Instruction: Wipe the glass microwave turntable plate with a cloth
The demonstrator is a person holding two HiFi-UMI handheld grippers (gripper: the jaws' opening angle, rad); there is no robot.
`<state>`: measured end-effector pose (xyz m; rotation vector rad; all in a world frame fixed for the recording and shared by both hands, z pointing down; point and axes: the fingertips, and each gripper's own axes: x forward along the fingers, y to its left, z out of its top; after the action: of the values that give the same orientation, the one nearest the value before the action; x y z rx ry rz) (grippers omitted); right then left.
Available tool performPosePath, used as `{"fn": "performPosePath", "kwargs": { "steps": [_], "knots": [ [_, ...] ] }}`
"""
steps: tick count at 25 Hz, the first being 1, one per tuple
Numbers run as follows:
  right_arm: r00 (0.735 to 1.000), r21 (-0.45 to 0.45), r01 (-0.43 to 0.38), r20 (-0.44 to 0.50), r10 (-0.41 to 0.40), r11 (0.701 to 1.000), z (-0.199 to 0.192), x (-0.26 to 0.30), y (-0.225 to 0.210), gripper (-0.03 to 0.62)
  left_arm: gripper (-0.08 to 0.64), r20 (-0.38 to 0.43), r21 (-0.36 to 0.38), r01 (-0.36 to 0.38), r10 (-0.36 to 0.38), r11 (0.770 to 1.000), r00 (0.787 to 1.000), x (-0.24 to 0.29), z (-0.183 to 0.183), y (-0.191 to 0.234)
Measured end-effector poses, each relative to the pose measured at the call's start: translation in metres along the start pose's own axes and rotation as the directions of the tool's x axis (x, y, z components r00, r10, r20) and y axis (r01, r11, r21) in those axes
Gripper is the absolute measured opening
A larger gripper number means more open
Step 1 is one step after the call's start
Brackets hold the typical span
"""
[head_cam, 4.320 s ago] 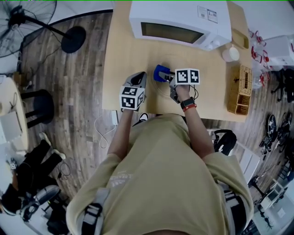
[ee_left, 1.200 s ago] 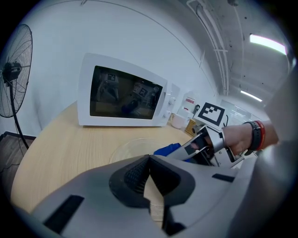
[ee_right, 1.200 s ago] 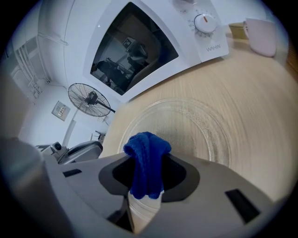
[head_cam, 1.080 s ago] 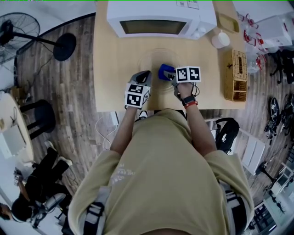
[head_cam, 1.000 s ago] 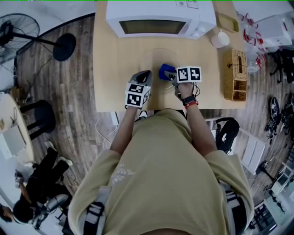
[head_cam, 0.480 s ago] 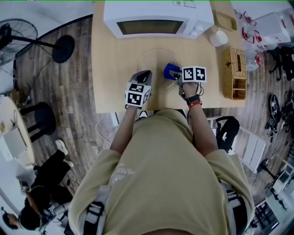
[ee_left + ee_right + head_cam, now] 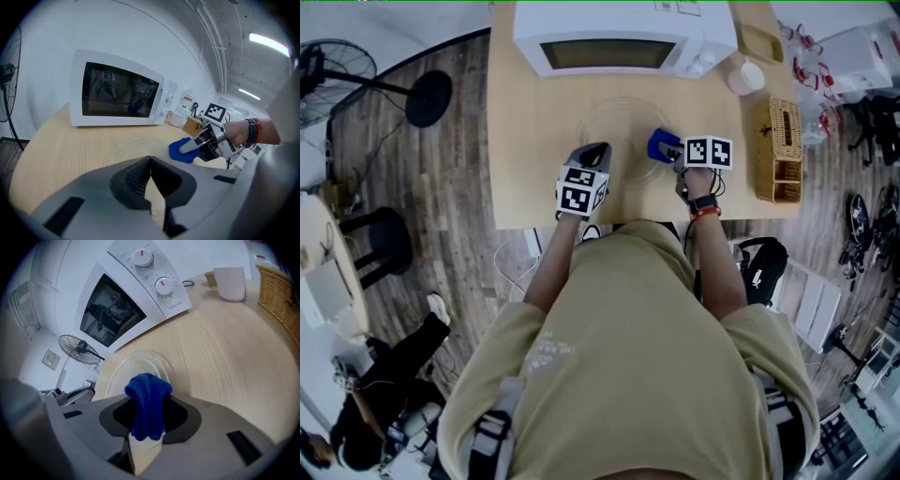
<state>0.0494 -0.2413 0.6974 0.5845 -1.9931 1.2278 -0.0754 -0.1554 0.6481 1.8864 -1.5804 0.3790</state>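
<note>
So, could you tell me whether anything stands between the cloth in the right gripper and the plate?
Nothing visible does. The right gripper holds the cloth at the plate's right rim, with bare glass just beyond it. The left gripper, jaws together, sits at the opposite rim, out of the way.
</note>
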Motion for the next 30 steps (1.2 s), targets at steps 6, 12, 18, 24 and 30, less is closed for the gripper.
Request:
{"fn": "performPosePath", "kwargs": {
  "steps": [6,12,18,24,30],
  "knots": [
    [1.0,-0.001,0.029,0.005,-0.029,1.0,0.002,-0.006,-0.009,0.137,0.018,-0.006,0.002,-0.003,0.003,1.0,1.0,-0.002,-0.002,0.0],
    [0.996,-0.028,0.088,0.014,-0.088,0.996,0.001,-0.014,-0.013,0.137,0.018,-0.001,-0.009,-0.019,0.019,1.0,1.0,-0.013,-0.003,0.004],
    [0.996,-0.03,0.076,0.042,-0.075,0.997,-0.001,-0.014,-0.002,0.133,0.018,0.001,-0.047,-0.055,0.055,0.997,0.998,-0.03,-0.009,0.017],
    [0.996,0.008,-0.09,0.026,0.09,0.996,-0.017,0.001,0.055,0.133,0.018,0.039,-0.07,-0.089,0.092,0.994,0.995,-0.053,-0.001,0.029],
    [0.979,-0.095,-0.199,-0.053,0.195,0.975,-0.031,0.036,0.12,0.133,0.018,0.089,-0.089,-0.17,0.178,0.981,0.98,-0.079,0.001,0.05]
  ]
}}
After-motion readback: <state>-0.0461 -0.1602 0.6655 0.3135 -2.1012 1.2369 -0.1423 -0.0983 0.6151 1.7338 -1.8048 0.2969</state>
